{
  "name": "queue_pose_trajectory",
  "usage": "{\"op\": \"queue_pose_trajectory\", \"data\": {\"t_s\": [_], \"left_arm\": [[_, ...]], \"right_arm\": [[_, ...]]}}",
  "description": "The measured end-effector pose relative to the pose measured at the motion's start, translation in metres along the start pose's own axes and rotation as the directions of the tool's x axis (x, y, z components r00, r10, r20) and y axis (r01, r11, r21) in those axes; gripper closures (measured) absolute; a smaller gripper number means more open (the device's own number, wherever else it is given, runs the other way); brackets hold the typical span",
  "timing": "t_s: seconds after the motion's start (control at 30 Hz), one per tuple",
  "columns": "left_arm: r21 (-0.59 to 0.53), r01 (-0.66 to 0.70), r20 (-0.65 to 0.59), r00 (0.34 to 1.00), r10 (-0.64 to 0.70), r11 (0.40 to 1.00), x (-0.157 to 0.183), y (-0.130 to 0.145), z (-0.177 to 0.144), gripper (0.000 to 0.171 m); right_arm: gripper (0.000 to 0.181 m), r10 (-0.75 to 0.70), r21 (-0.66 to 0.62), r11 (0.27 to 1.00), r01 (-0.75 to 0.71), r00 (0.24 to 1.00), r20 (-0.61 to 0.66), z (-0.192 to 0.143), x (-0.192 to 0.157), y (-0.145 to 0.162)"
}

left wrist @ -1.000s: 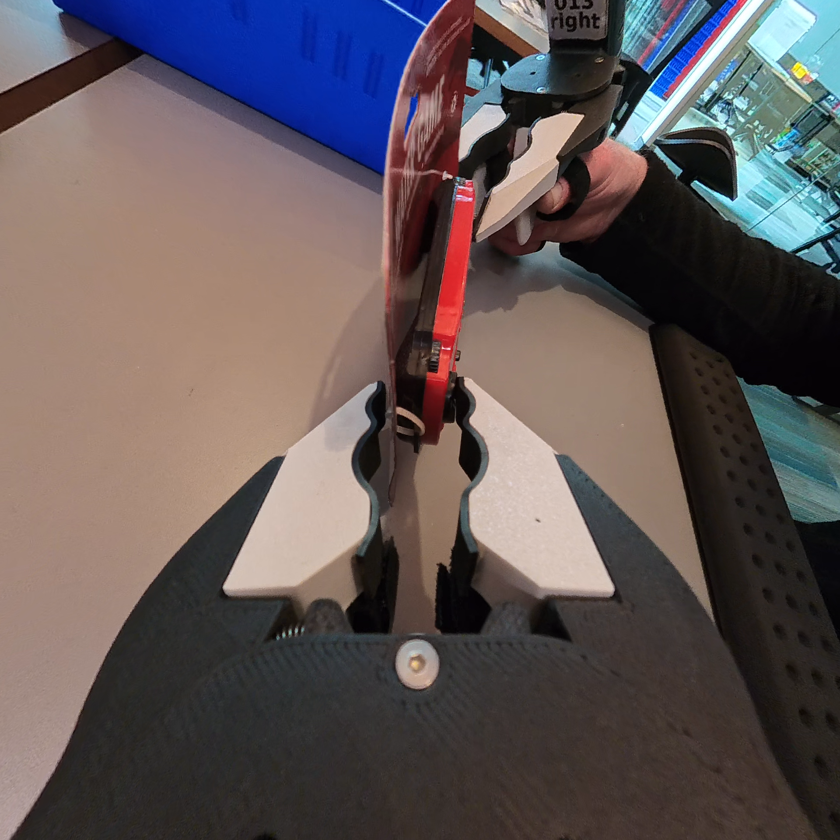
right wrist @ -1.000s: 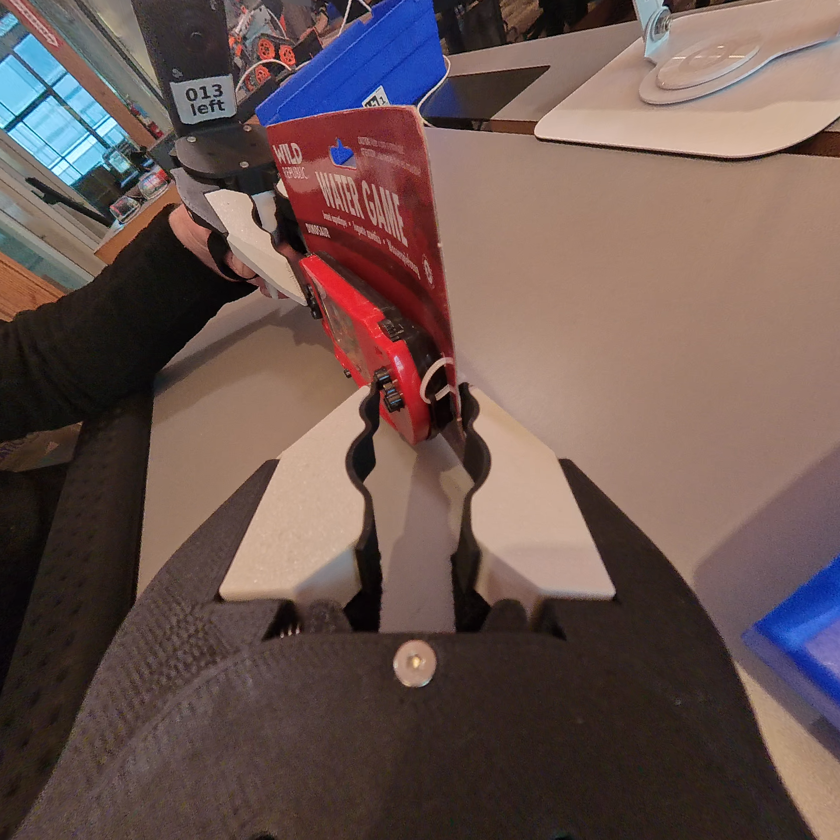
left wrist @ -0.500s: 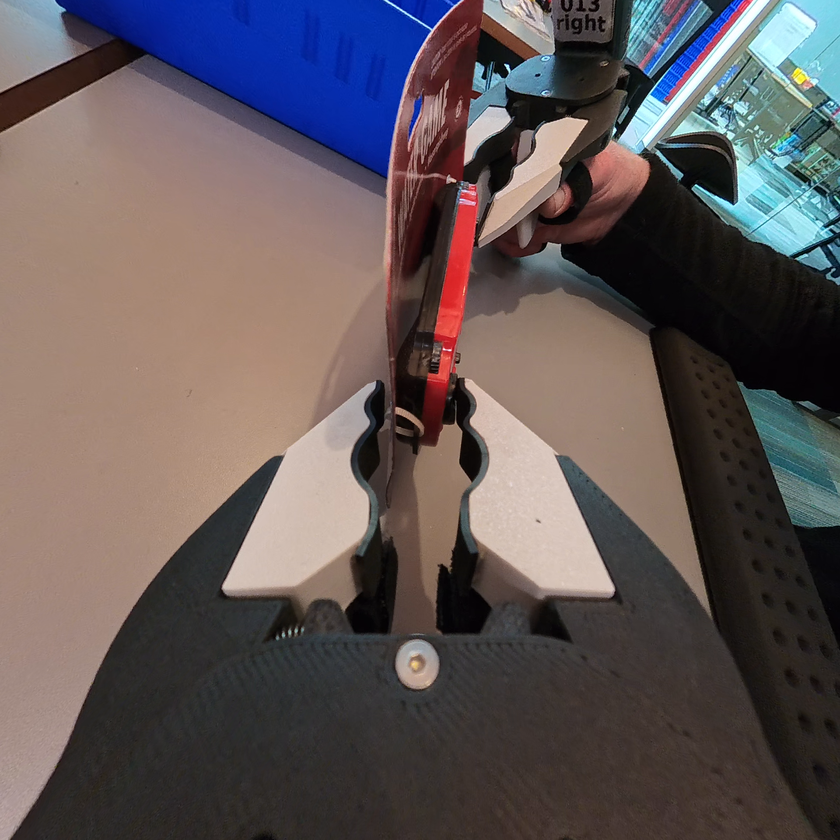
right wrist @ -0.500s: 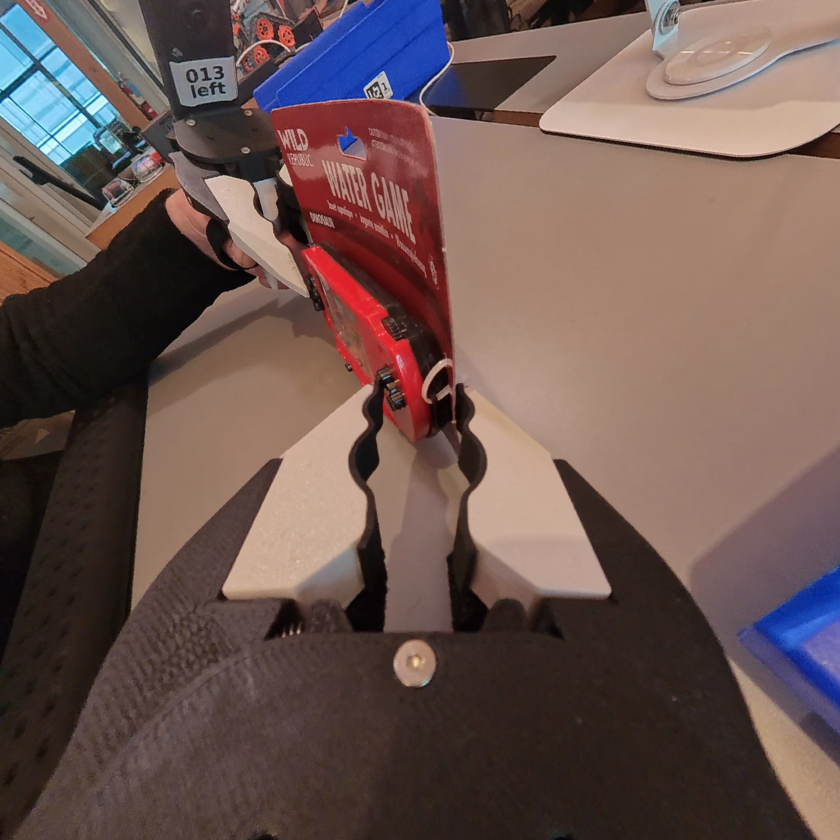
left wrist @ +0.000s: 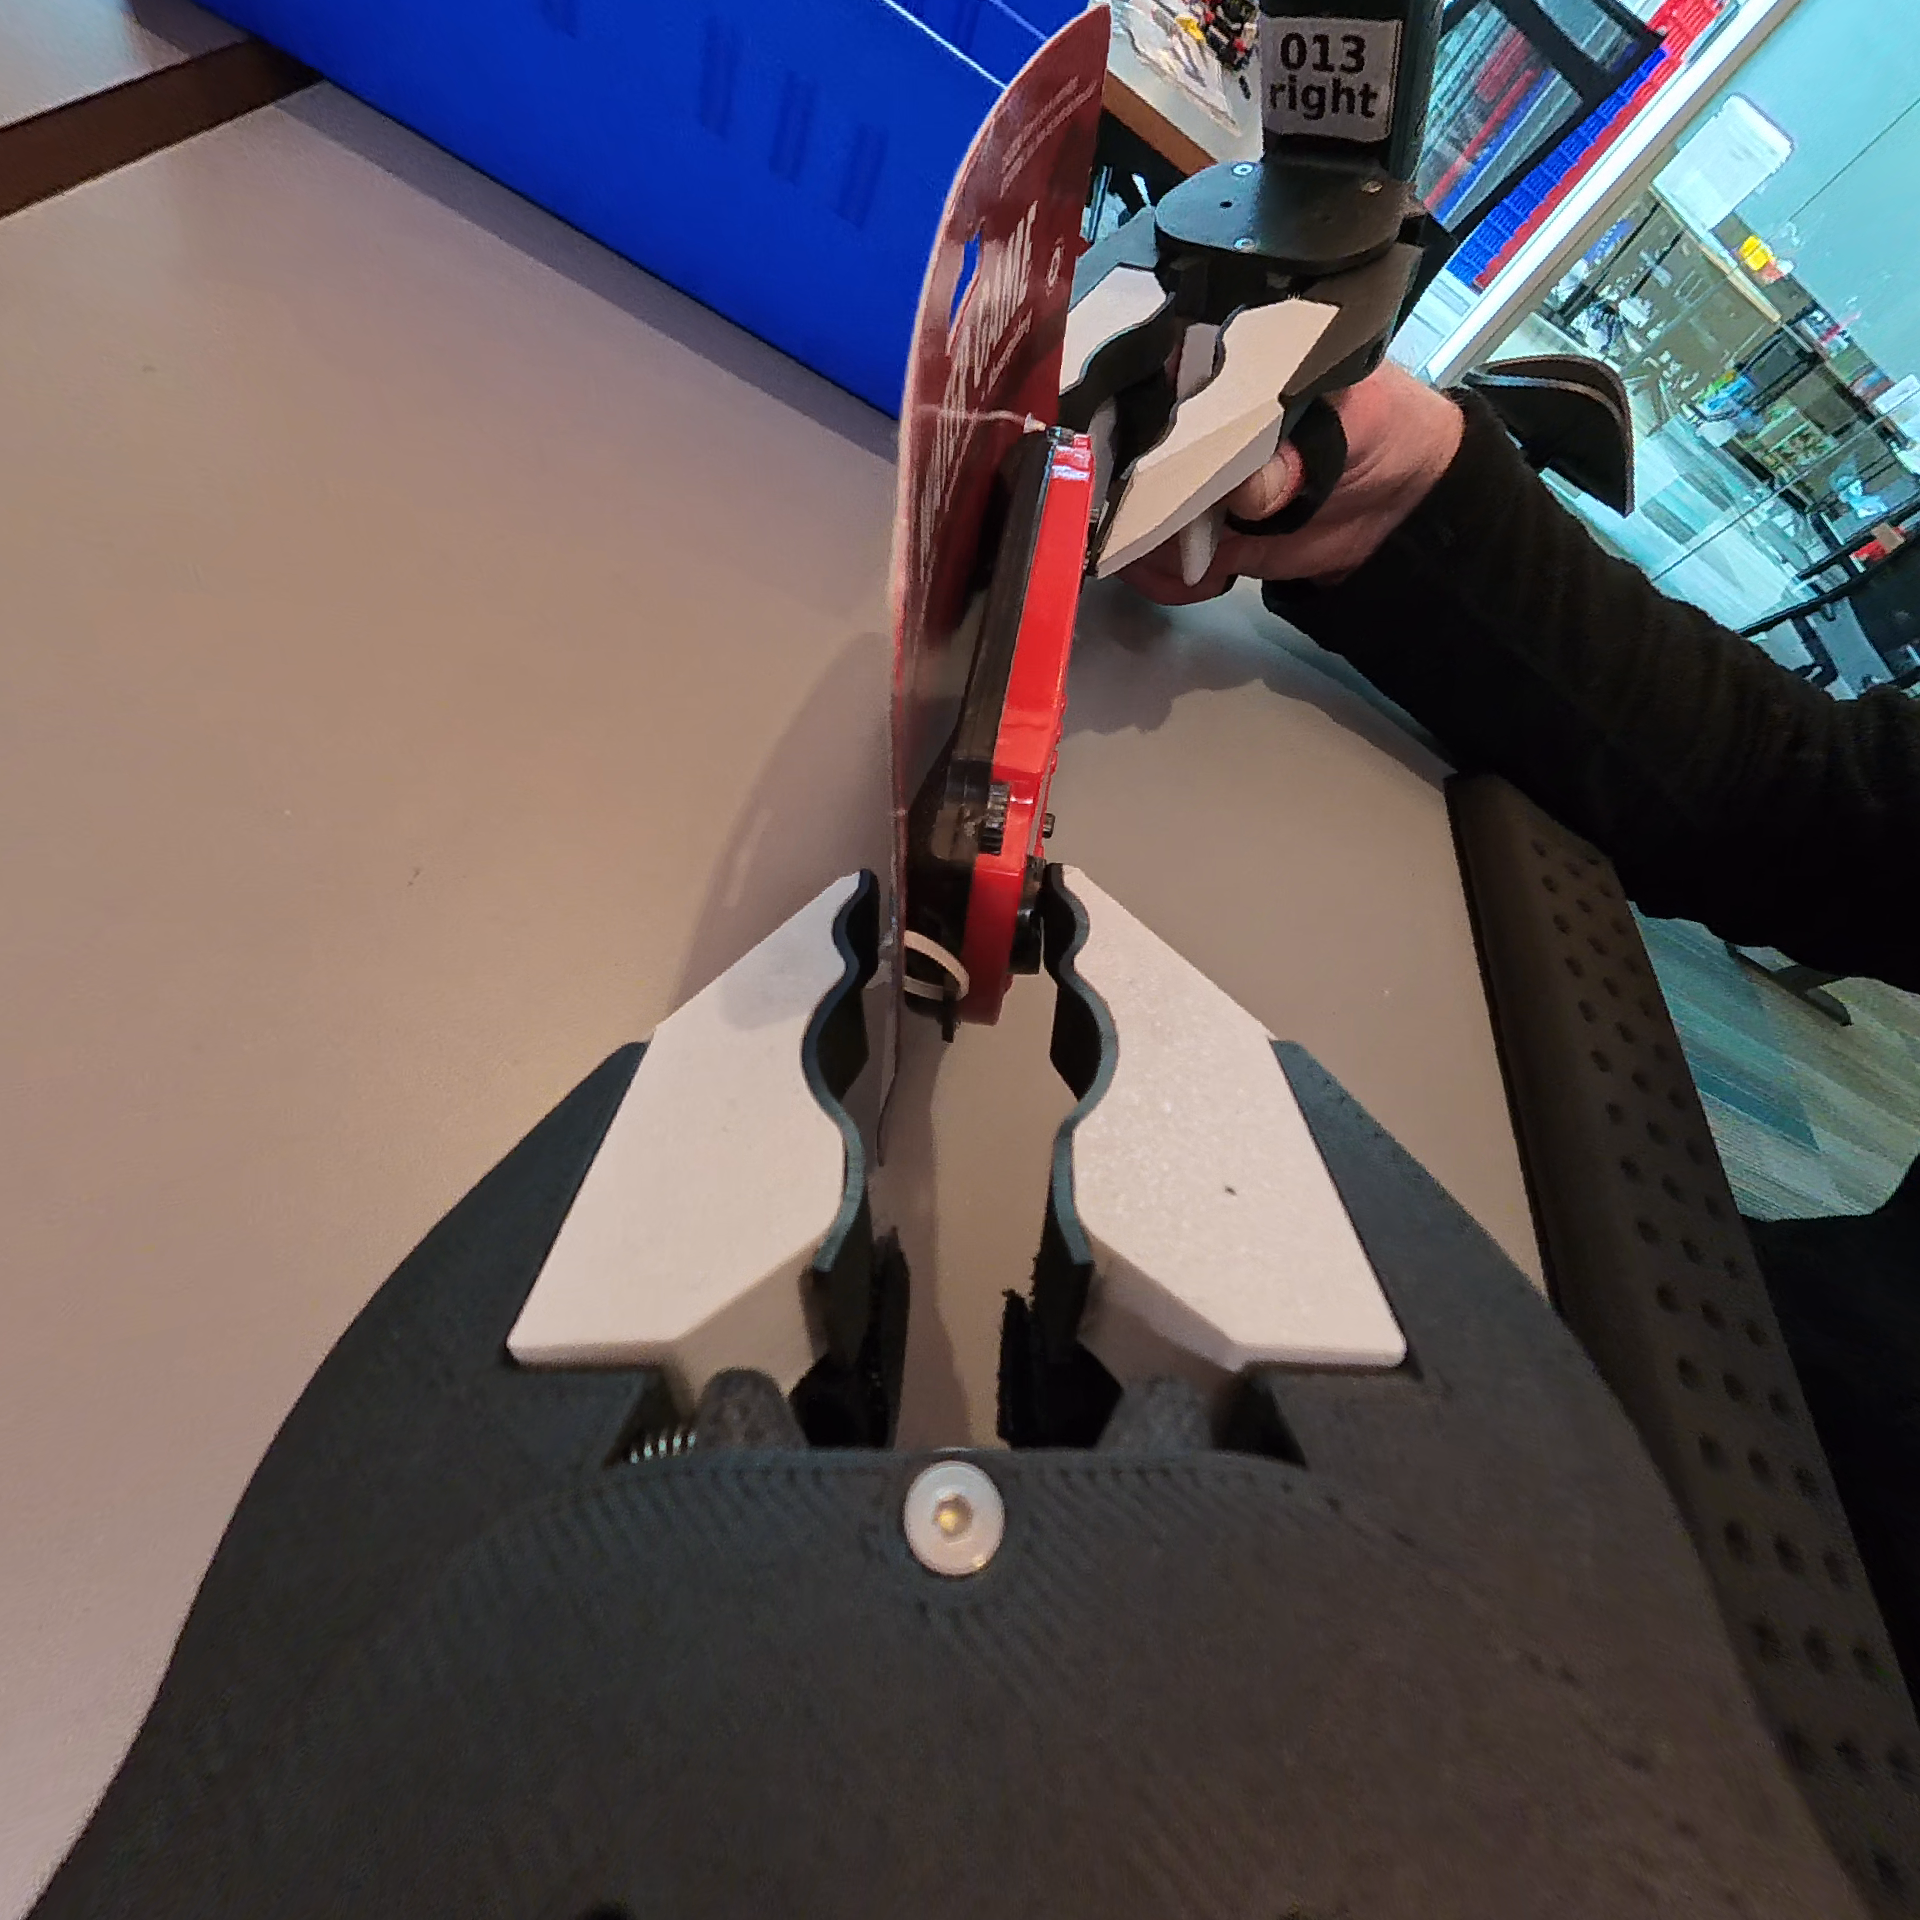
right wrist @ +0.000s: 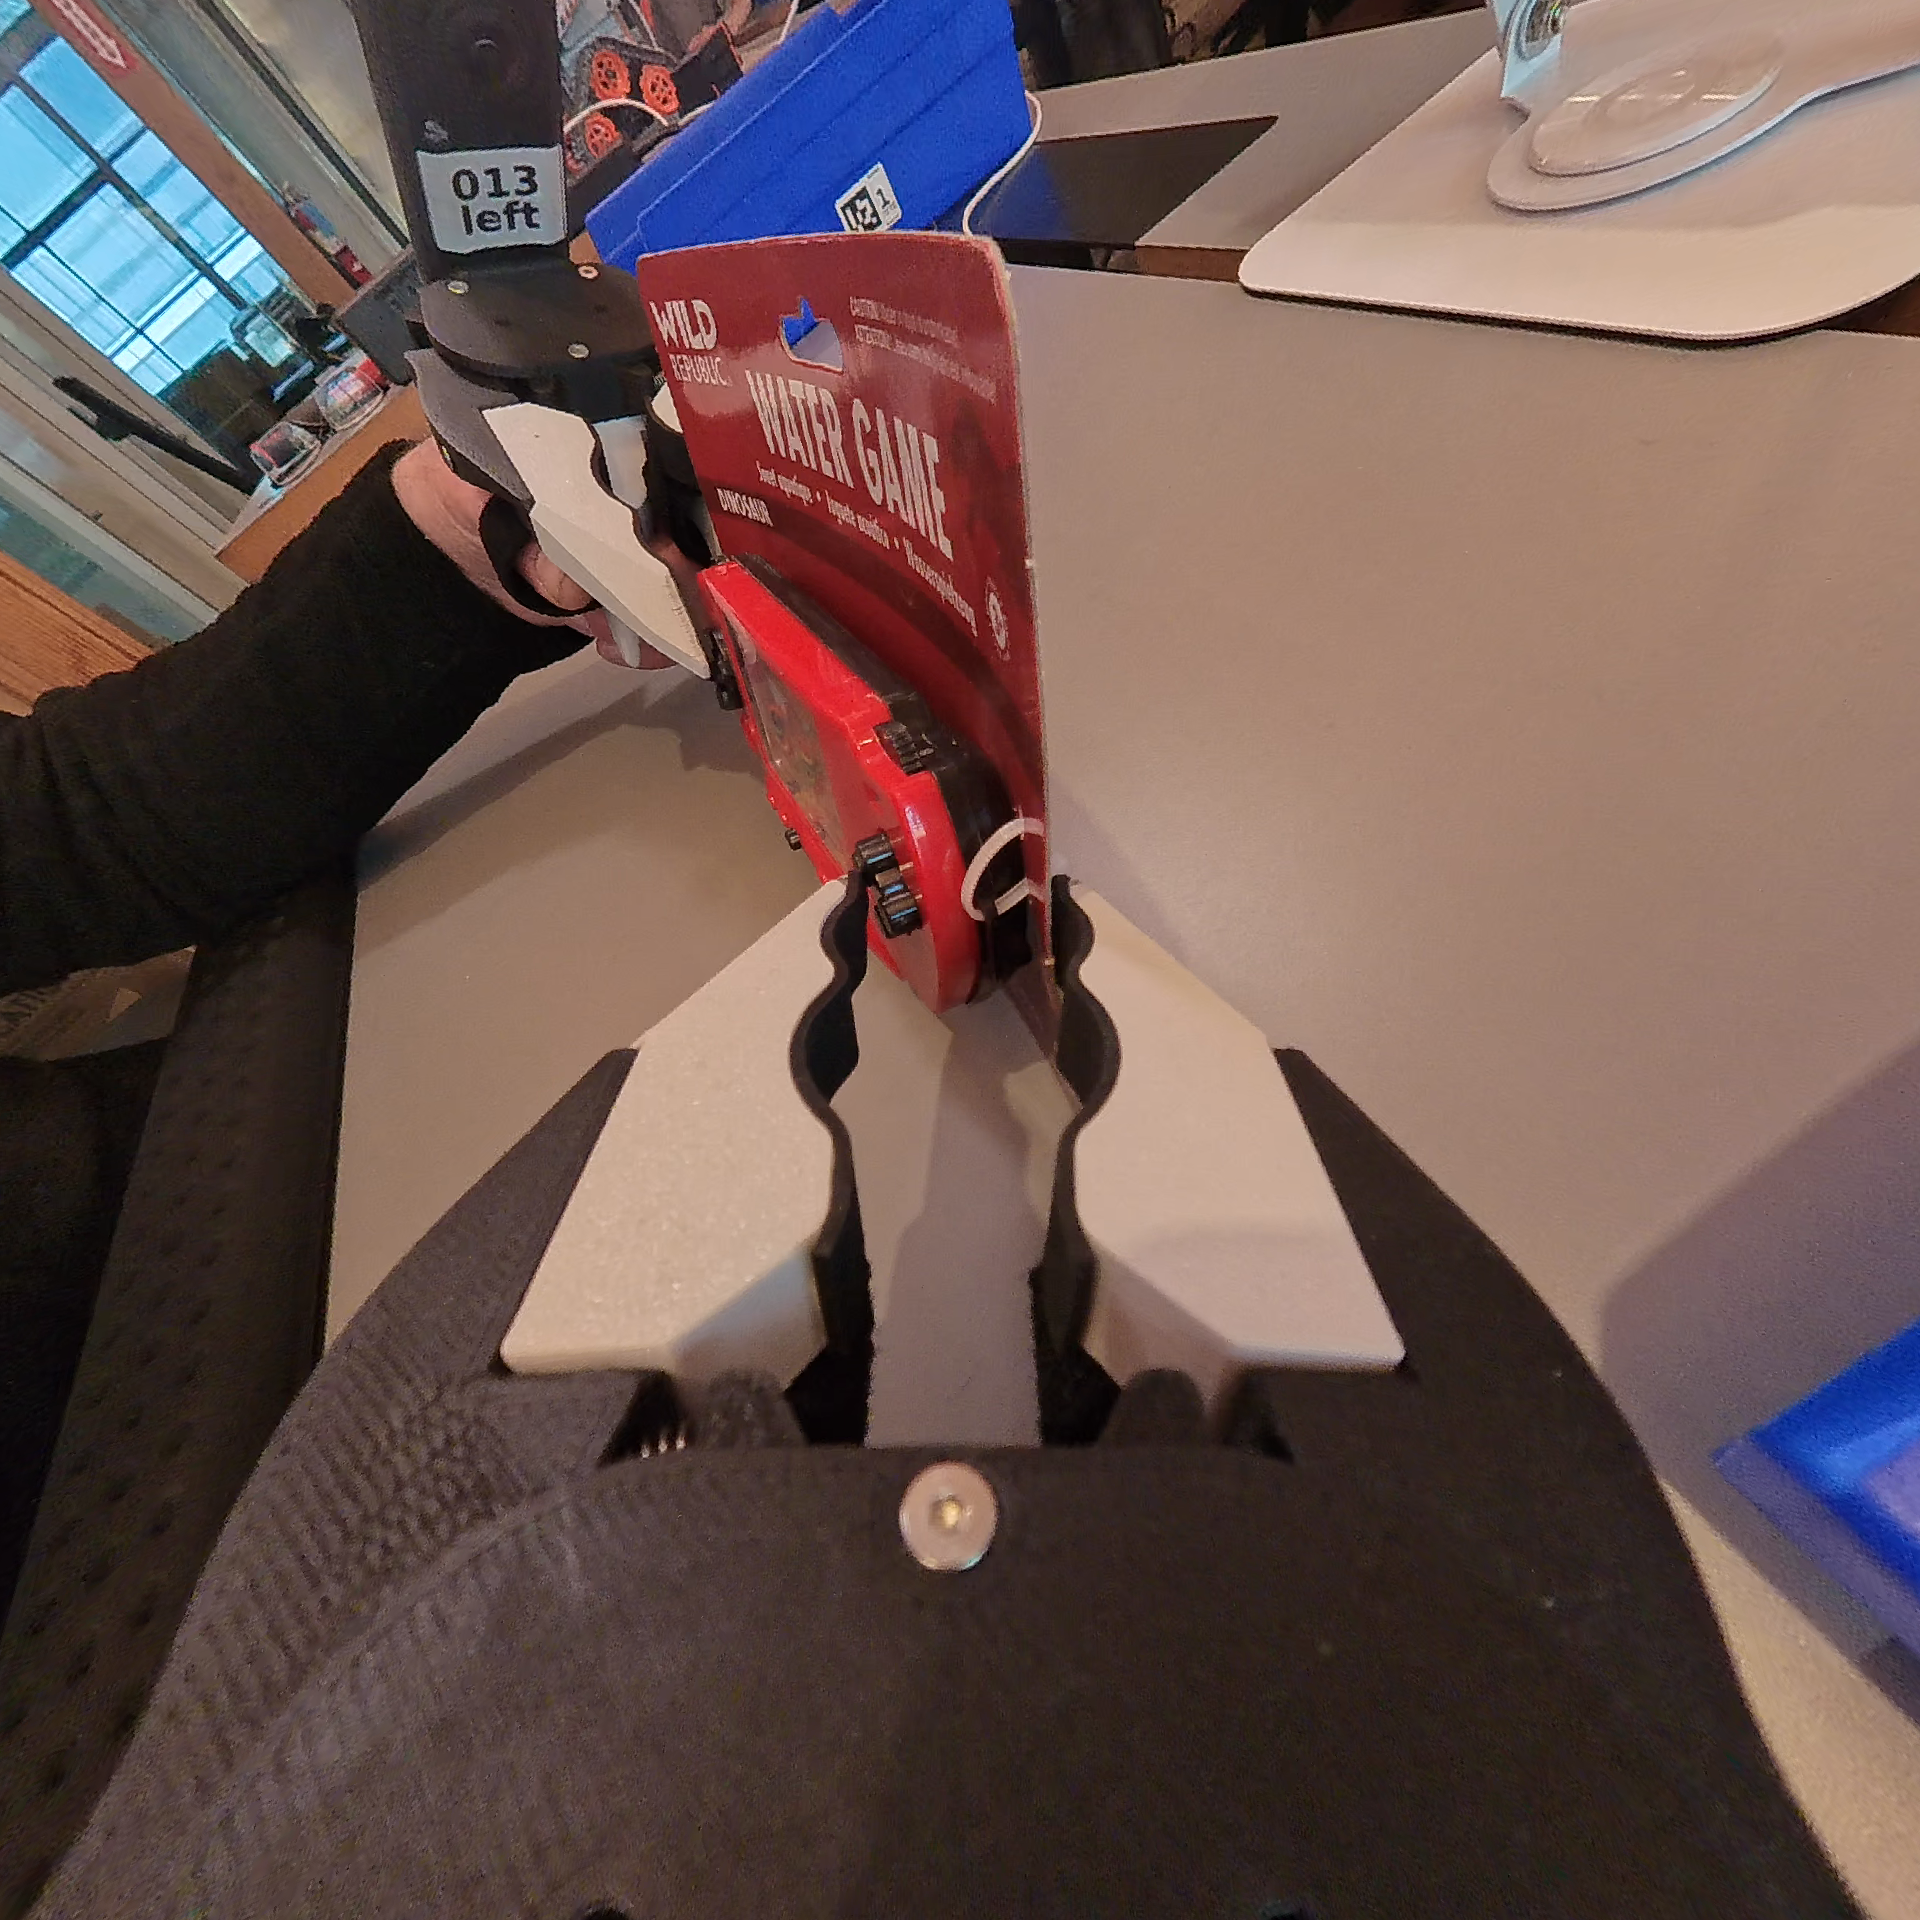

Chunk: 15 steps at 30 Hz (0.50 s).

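Left wrist view:
Left gripper (left wrist: 961, 925): clamped on the near end of the red toy (left wrist: 1023, 707) and its backing card (left wrist: 977, 343), the pair pinched between the tips.
Toy and card: upright on edge, lifted clear of the grey table (left wrist: 364, 623), spanning the gap between both grippers.
Right gripper (left wrist: 1101, 499): at the far end, held by a hand (left wrist: 1351, 478); fingers against the toy's top edge.
Behind: blue bin (left wrist: 675, 114).

Right wrist view:
Right gripper (right wrist: 956, 935): closed on the toy (right wrist: 862, 748) and card (right wrist: 894, 468) corner, beside a white tie (right wrist: 992, 862).
Left gripper (right wrist: 681, 582): at the opposite end, pressed to the toy's side.
Table (right wrist: 1455, 675): below, not touching the card.
Far right: blue bin corner (right wrist: 1849, 1475).

Risk:
Thin card: likely to bend or tear if the ends twist apart.
Tip-only grip: toy may slip out and drop to the table.
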<state>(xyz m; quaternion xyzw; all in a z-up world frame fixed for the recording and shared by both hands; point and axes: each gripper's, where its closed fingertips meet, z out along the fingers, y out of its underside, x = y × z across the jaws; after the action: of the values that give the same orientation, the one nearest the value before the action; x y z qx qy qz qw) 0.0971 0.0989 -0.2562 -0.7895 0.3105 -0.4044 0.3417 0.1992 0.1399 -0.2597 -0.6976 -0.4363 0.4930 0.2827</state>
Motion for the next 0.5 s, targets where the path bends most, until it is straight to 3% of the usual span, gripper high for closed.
{"op": "queue_pose_trajectory", "data": {"t_s": [0.5], "left_arm": [[-0.007,0.010,-0.007,1.000,-0.010,1.000,0.0013,0.0009,0.0000,0.143]], "right_arm": [[0.148,-0.005,-0.004,1.000,0.005,1.000,-0.007,-0.0001,-0.0003,-0.0001]]}}
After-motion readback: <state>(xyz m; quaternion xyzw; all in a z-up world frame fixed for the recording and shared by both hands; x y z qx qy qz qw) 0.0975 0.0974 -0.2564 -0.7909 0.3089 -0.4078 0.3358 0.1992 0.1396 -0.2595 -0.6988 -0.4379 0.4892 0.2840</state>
